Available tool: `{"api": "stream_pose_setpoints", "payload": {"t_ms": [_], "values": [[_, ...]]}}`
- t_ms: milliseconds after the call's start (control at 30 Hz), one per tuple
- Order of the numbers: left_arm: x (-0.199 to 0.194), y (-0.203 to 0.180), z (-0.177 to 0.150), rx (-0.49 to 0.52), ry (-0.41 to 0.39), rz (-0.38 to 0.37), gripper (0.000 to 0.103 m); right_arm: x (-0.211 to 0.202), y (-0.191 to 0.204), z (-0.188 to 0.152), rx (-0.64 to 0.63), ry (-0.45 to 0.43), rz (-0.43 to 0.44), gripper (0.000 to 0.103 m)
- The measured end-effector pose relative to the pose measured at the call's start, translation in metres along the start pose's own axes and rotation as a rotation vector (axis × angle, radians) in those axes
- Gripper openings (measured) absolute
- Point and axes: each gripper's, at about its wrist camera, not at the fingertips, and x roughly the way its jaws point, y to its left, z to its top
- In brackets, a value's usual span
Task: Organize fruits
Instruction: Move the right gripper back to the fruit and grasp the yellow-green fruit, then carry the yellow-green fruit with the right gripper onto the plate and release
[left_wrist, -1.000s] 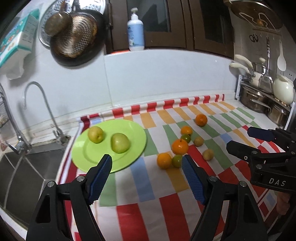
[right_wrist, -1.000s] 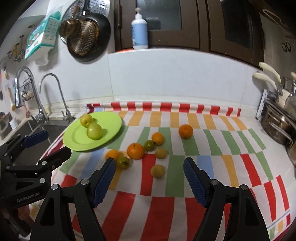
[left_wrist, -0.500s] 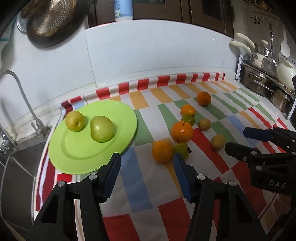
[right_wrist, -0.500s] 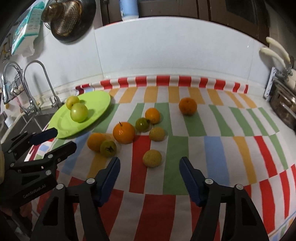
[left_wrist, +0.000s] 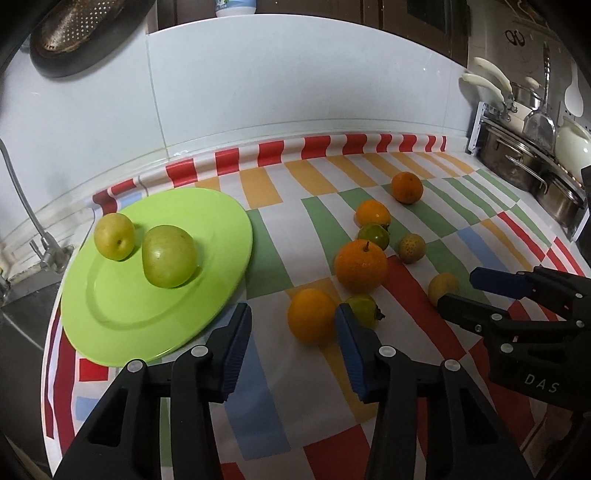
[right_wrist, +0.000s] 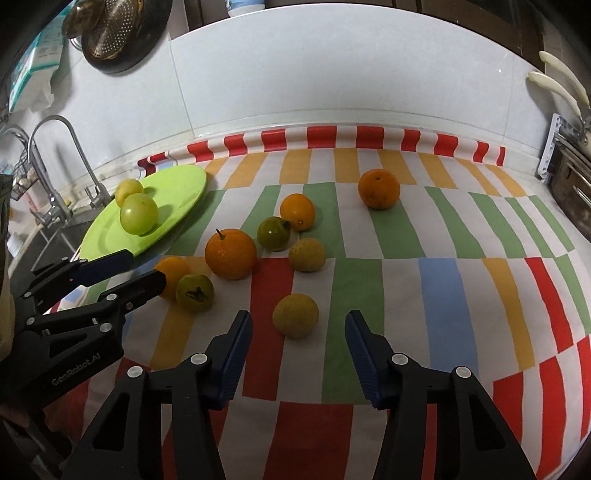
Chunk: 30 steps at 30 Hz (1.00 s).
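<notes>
Both grippers are wide open and holding nothing. The left gripper (left_wrist: 291, 336) sits low in the middle of its view with an orange (left_wrist: 311, 315) right between its fingers, just short of the pads. A small green fruit (left_wrist: 362, 309) is touching that orange on the right, half hidden behind the right finger. The right gripper (right_wrist: 297, 345) is lined up on a dull yellow fruit (right_wrist: 295, 315) sitting alone at the lower middle of its frame.

The rest of the fruit is scattered around the middle of the striped cloth (right_wrist: 436, 280). There's a bigger orange with a stem (right_wrist: 230, 253), and the green plate (left_wrist: 122, 314) on the left of the left view already has two greenish apples (left_wrist: 169, 256) on it.

Handling-wise I'd guess these are light, firm and roundish, with smooth skin, so they can roll or squirt out if pinched off-centre. Best bet is to close across the widest part, at the middle. Being round, they have no real long axis. The stemmed orange has its stem pointing up, and the green one nearest the left gripper shows its dried leafy cap facing the right-hand camera. The neighbour could get nudged when the left fingers close.
</notes>
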Motion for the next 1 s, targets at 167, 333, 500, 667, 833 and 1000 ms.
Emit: {"api": "stream_pose_setpoints", "payload": {"t_ms": [167,333,500,667,833,1000], "values": [[0.006,-0.001,0.003,-0.006,0.005,-0.023,0.045,0.005,0.0,0.002,0.003,0.012,0.008,0.048],[0.014,-0.004,0.003,-0.015,0.027,-0.049,0.045,0.01,-0.001,0.002,0.004,0.026,0.019,0.042],[0.021,-0.005,0.002,-0.025,0.052,-0.055,0.035,0.015,-0.002,0.002,0.008,0.036,0.022,0.034],[0.022,-0.004,0.001,-0.024,0.052,-0.054,0.033,0.017,-0.001,0.003,0.001,0.032,0.025,0.03],[0.014,-0.003,0.001,-0.023,0.04,-0.039,0.033,0.013,0.0,0.003,-0.001,0.025,0.032,0.03],[0.001,-0.001,0.001,-0.031,0.023,-0.028,0.033,0.002,0.004,0.007,-0.011,0.002,0.041,0.03]]}}
